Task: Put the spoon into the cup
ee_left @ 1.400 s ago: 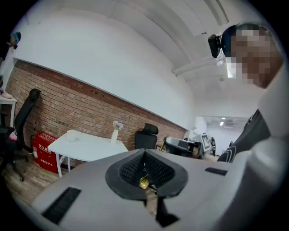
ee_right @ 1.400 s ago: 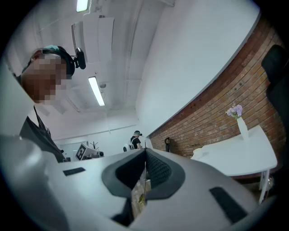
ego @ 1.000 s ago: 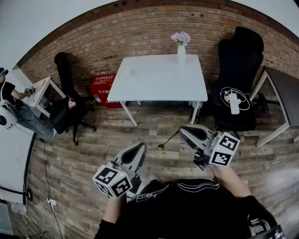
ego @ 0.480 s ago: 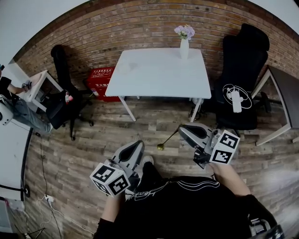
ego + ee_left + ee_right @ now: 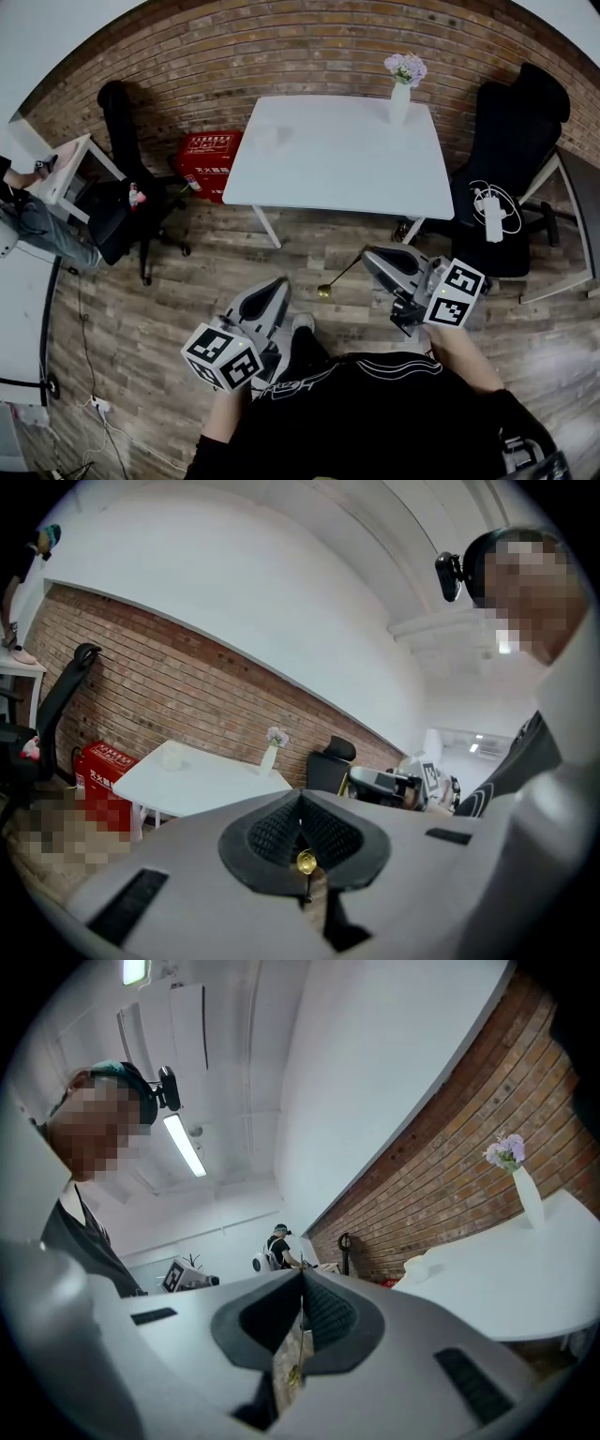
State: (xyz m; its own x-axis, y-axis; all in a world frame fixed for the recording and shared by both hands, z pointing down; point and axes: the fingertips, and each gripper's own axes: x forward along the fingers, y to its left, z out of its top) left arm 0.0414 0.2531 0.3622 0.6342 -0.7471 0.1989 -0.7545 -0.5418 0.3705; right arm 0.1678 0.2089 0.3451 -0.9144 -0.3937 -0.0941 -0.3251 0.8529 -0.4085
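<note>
A thin gold spoon [image 5: 339,277] sticks out to the lower left from my right gripper [image 5: 368,255], which is shut on its handle; the small bowl hangs over the wooden floor. In the right gripper view the spoon [image 5: 296,1354] runs along the seam of the closed jaws. My left gripper [image 5: 281,287] is beside the spoon's bowl, shut, with nothing seen in it. The left gripper view shows the spoon's bowl [image 5: 306,862] just past its closed jaws. A pale cup [image 5: 273,139] stands on the white table [image 5: 337,173], well ahead of both grippers, also the cup [image 5: 174,757] [image 5: 415,1267].
A white vase of flowers [image 5: 401,89] stands at the table's far right corner. Black office chairs [image 5: 511,178] [image 5: 127,202] flank the table, and a red box [image 5: 208,161] sits against the brick wall. A person sits at a desk at far left [image 5: 28,220].
The table, vase and right chair have slid rightward and slightly nearer in the head view. Both grippers keep their pose in front of the person, the spoon still in the right one.
</note>
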